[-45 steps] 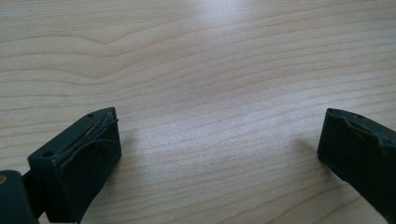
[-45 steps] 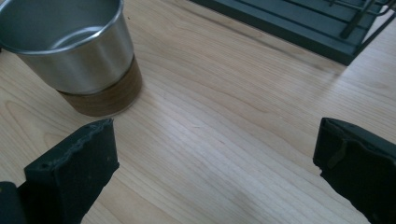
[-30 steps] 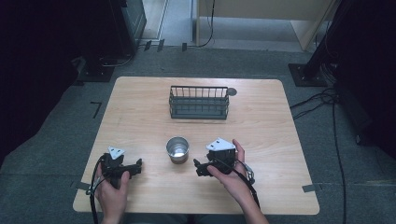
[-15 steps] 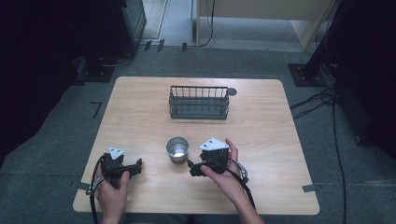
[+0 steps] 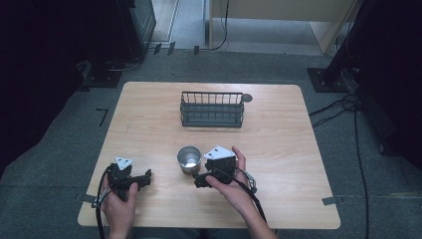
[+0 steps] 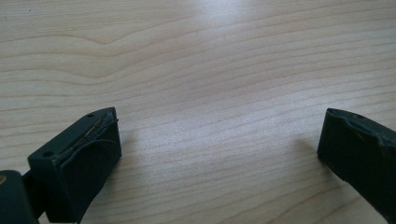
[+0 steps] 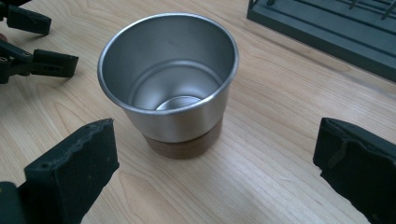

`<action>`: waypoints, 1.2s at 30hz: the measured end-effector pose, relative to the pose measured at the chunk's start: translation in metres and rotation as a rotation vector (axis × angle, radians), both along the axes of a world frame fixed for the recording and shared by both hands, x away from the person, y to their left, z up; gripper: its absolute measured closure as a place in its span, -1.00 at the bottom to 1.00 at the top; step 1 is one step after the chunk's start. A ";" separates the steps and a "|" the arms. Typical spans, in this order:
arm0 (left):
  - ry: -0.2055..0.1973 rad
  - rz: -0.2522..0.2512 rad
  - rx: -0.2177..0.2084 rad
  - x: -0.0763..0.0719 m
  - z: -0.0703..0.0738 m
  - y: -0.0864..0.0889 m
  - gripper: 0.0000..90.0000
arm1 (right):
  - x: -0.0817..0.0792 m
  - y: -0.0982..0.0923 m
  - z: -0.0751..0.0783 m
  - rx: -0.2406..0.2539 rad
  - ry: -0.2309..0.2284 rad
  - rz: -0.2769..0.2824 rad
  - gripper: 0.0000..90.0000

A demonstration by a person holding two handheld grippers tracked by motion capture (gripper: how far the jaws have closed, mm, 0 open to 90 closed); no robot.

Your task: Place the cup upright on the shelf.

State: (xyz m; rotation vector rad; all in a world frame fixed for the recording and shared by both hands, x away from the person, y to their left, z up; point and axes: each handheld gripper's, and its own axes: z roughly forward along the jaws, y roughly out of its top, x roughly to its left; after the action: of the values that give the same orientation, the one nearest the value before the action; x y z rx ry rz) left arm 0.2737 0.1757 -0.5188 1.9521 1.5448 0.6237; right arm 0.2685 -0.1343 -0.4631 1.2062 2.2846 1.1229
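Steel cup [image 5: 189,159] stands upright, lower centre of bench [image 5: 298,149], wire rack [image 5: 211,109] beyond it. Right gripper [image 5: 203,179] just beside cup, jaws wide, empty, aimed at it, probably lining up a grasp. Left gripper [image 5: 144,178] lower left, jaws wide, empty, parked clear.

My left gripper [image 5: 144,178] rests low at the table [image 5: 298,149] near edge, jaws spread wide. My right gripper [image 5: 198,180] sits further in, probably just above it, equally wide.
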 end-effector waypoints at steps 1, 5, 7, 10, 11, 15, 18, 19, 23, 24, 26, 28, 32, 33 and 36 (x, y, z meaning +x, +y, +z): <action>0.000 0.000 0.000 0.000 0.000 0.000 -1.00 | 0.000 0.002 0.000 0.000 0.000 0.001 -1.00; 0.000 0.000 0.000 0.000 0.000 0.000 -1.00 | 0.002 0.007 0.001 0.002 0.001 0.010 -1.00; 0.000 0.000 0.000 0.000 0.000 0.000 -1.00 | 0.003 0.009 0.001 0.004 0.003 0.014 -1.00; 0.000 0.000 0.000 0.000 0.000 0.000 -1.00 | 0.004 0.013 0.001 0.001 0.001 0.023 -1.00; 0.000 0.000 0.000 0.000 0.000 0.000 -1.00 | 0.004 0.015 0.000 0.001 0.003 0.026 -1.00; 0.000 0.000 0.000 0.000 0.000 0.000 -1.00 | 0.006 0.020 -0.001 0.001 0.010 0.029 -1.00; 0.000 0.000 0.000 0.000 0.000 0.000 -1.00 | 0.007 0.024 -0.003 0.006 0.011 0.037 -1.00; 0.000 0.000 0.000 0.000 0.000 0.000 -1.00 | 0.008 0.025 -0.003 0.007 0.011 0.038 -1.00; 0.000 0.000 0.000 0.000 0.000 0.000 -1.00 | 0.010 0.029 -0.005 0.015 0.019 0.036 -1.00; 0.000 0.000 0.000 0.000 0.000 0.000 -1.00 | 0.010 0.030 -0.006 0.016 0.018 0.033 -1.00; 0.000 0.000 0.000 0.000 0.000 0.000 -1.00 | 0.011 0.031 -0.008 0.020 0.022 0.027 -1.00; 0.000 0.000 0.000 0.000 0.000 0.000 -1.00 | 0.013 0.033 -0.010 0.025 0.022 0.025 -1.00; 0.000 0.000 0.000 0.000 0.000 0.000 -1.00 | 0.013 0.038 -0.014 0.013 0.013 0.013 -0.96; 0.000 0.000 0.000 0.000 0.000 0.000 -1.00 | 0.014 0.039 -0.015 0.008 0.007 0.005 -0.92; 0.000 0.000 0.000 0.000 0.000 0.000 -1.00 | 0.014 0.043 -0.018 -0.003 0.001 -0.022 -0.85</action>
State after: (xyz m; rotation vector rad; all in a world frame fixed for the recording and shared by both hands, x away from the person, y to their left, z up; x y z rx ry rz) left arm 0.2737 0.1757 -0.5188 1.9524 1.5448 0.6237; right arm 0.2826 -0.0910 -0.4806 1.2277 2.2674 1.1114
